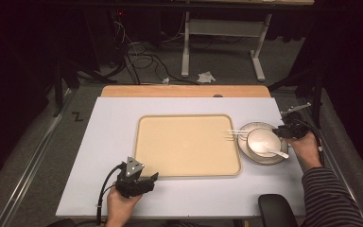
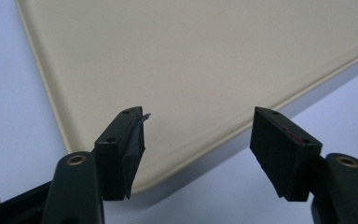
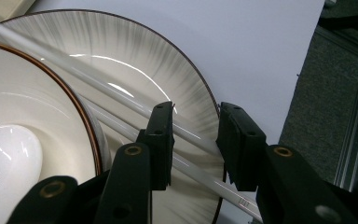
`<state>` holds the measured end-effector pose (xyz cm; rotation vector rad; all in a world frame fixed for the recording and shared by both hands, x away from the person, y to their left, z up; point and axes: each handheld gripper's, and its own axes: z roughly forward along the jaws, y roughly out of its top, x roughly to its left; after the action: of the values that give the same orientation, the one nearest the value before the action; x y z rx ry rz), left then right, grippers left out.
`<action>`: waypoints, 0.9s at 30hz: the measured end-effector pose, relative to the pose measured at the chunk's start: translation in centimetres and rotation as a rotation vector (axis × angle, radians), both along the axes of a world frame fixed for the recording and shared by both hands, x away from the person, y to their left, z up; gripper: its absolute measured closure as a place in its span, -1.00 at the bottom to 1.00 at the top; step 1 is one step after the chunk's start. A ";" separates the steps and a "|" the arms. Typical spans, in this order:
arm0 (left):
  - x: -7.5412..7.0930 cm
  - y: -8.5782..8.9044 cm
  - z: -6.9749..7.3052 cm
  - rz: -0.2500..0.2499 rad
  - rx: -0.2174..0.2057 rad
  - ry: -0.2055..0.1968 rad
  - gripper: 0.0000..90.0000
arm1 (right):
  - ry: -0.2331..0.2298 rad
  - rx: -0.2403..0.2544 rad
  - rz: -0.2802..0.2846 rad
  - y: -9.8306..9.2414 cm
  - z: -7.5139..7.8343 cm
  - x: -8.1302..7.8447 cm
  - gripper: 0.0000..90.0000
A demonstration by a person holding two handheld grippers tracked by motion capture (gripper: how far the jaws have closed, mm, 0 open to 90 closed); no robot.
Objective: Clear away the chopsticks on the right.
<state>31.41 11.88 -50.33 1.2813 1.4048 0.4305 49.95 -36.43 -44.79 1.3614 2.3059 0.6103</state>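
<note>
Your right gripper [image 3: 195, 140] has its jaws narrowed around the handle ends of two clear plastic utensils [image 3: 121, 105], and a gap shows on either side, so they straddle the handles without pinching them yet. Those handles lie side by side across the grey-streaked plate [image 3: 135, 56], wedged against the outside of the white bowl [image 3: 32, 121]; in the high view their pronged ends, which look like forks [image 1: 232, 134], overhang the plate's left rim toward the tray. I judge the step in hand to be lifting these off the plate. Settle both handles squarely between the pads before you close, since the upper one sits right at the jaw tips and could skate off glossy china. Close slowly, then lift straight up before drawing sideways, so the prongs clear the bowl's rim rather than drag on it.

A white spoon [image 1: 273, 151] rests in the bowl with its handle pointing toward you; keep your wrist above it. The plate [image 1: 248, 150] sits close to the worktop's [image 1: 99, 161] right edge, so there is little room to pull back that way. Go left instead, where the beige tray [image 1: 187, 145] lies bare.

Your left gripper [image 2: 198, 144] hovers with jaws wide and nothing between them, over the tray's near left corner [image 2: 135, 186]. Its raised lip is the one edge to mind there; the worktop beyond it has open room.
</note>
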 end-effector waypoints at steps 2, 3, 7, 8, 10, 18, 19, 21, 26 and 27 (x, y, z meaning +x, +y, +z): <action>0.0 0.1 0.0 0.000 0.001 0.001 -0.21 | 0.006 -0.015 -0.002 0.1 0.1 0.2 0.55; 0.0 0.1 0.0 0.000 0.002 0.001 -0.21 | 0.007 -0.025 0.001 0.2 0.1 0.3 0.57; 0.0 0.0 0.0 0.004 0.001 -0.001 -0.21 | 0.016 -0.040 -0.005 0.3 0.1 0.6 0.60; 0.0 0.0 0.0 0.003 0.003 -0.001 -0.21 | 0.020 -0.047 -0.004 0.3 0.1 0.6 0.60; 0.0 0.1 0.0 0.004 0.003 0.001 -0.21 | 0.020 -0.043 0.000 0.2 0.0 0.7 0.61; 0.1 0.2 -0.1 0.006 0.005 0.003 -0.21 | 0.046 -0.025 0.007 0.3 -0.1 1.0 0.58; 0.1 0.2 -0.1 0.007 0.004 0.004 -0.21 | 0.049 -0.028 0.003 0.3 -0.1 1.0 0.59; 0.0 0.2 -0.2 0.006 0.006 0.008 -0.21 | 0.053 -0.027 0.005 0.4 0.0 0.9 0.60; 0.1 0.3 -0.2 0.007 0.005 0.008 -0.21 | 0.059 -0.017 0.009 0.2 0.0 0.9 0.65; 0.1 0.3 -0.2 0.007 0.003 0.007 -0.21 | 0.057 -0.019 0.004 0.2 0.0 1.0 0.66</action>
<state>31.48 12.15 -50.51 1.2818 1.4156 0.4338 50.91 -36.23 -44.83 1.3834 2.3536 0.5561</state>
